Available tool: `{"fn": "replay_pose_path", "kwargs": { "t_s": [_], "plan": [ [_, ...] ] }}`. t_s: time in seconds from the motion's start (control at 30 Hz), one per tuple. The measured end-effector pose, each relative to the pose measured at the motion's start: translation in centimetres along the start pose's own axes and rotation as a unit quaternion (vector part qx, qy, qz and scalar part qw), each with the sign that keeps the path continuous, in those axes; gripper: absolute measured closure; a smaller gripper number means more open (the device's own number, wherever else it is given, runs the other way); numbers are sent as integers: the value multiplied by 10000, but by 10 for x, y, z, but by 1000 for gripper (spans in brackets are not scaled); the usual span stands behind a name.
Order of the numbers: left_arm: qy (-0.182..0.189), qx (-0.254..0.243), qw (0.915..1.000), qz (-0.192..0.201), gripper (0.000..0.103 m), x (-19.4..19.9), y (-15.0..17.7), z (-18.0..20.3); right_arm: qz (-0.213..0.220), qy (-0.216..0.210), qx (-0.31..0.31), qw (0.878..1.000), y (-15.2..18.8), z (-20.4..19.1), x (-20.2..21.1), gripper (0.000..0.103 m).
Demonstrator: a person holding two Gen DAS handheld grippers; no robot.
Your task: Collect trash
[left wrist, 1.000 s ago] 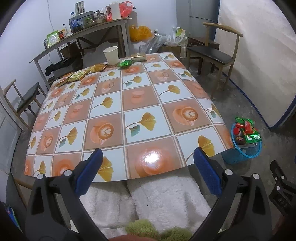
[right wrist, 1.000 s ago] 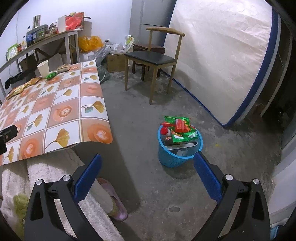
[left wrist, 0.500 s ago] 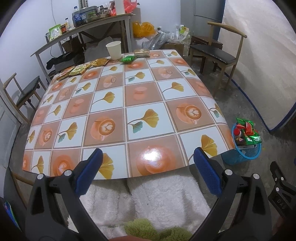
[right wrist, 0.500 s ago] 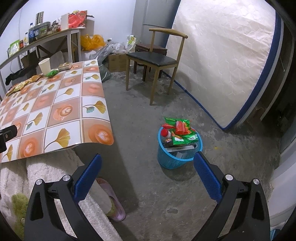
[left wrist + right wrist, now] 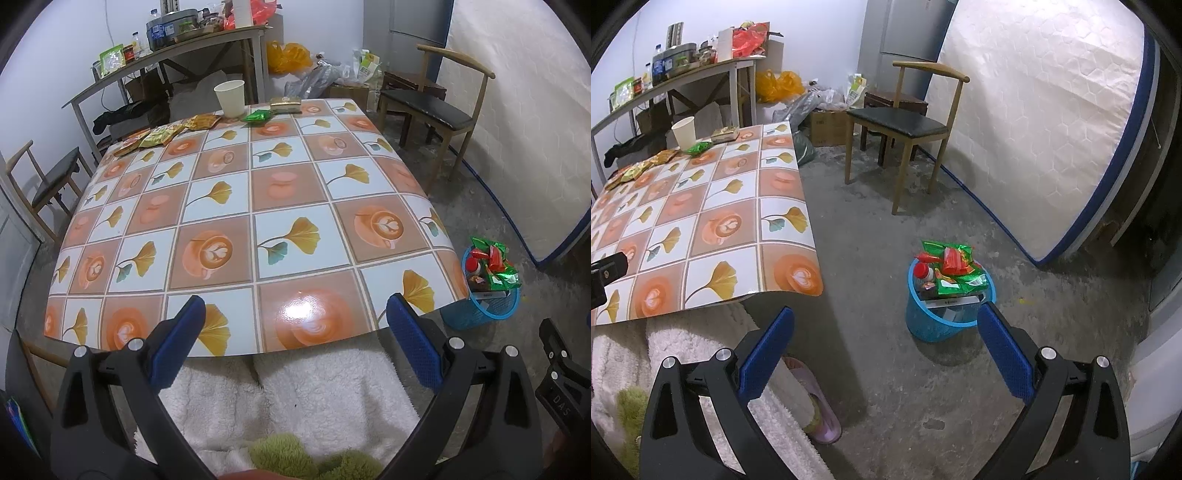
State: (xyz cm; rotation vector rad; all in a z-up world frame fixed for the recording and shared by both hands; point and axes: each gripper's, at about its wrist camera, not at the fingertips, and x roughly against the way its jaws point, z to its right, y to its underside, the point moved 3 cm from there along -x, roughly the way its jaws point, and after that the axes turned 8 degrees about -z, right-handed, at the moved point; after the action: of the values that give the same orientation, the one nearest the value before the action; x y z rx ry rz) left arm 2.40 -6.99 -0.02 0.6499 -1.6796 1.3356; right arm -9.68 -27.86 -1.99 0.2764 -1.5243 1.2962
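Hovering over the near edge of the counter (image 5: 258, 229), the left gripper (image 5: 295, 332) is holding its jaws wide apart with nothing between them. The right gripper (image 5: 886, 343) is hanging off the counter's right side above the floor, its jaws likewise apart and empty.

The remaining trash is lying along the far edge of the counter:
- a paper cup (image 5: 230, 96) is standing upright at the far edge;
- a green wrapper (image 5: 257, 116) is lying just beside the cup, toward the far right corner;
- a flat packet (image 5: 285, 103) is resting behind the green wrapper;
- yellow and orange wrappers (image 5: 162, 133) are trailing toward the far left corner.

The blue basket (image 5: 938, 325) is standing on the floor, off the near right corner of the counter, and is already heaped with wrappers above its rim.

Judging by this layout, the step in hand is the reach for the next item. That move is calling for a long extension across the counter, then a low, flat approach so the jaws can close on a thin wrapper. Placement in the basket is calling for care, since the heap may spill.
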Motion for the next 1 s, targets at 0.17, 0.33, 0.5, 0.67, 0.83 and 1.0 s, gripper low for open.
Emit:
{"fn": "replay_pose_path", "kwargs": {
  "t_s": [0.17, 0.33, 0.5, 0.67, 0.83, 1.0],
  "plan": [
    [2, 9, 10000, -7, 9, 0, 0, -1, 17, 0, -13, 10000, -1, 0, 2, 7],
    [2, 12, 10000, 3, 9, 0, 0, -1, 48, -1, -20, 10000, -4, 1, 5, 7],
    [2, 9, 10000, -3, 9, 0, 0, -2, 59, -6, -9, 10000, -4, 0, 6, 7],
    [5, 17, 10000, 8, 9, 0, 0, -3, 72, -7, -12, 10000, -4, 0, 7, 7],
    [6, 22, 10000, -1, 9, 0, 0, -4, 71, -5, -8, 10000, -3, -1, 7, 7],
    [7, 21, 10000, 3, 9, 0, 0, -4, 79, -2, -10, 10000, -3, -2, 8, 7]
  ]
}}
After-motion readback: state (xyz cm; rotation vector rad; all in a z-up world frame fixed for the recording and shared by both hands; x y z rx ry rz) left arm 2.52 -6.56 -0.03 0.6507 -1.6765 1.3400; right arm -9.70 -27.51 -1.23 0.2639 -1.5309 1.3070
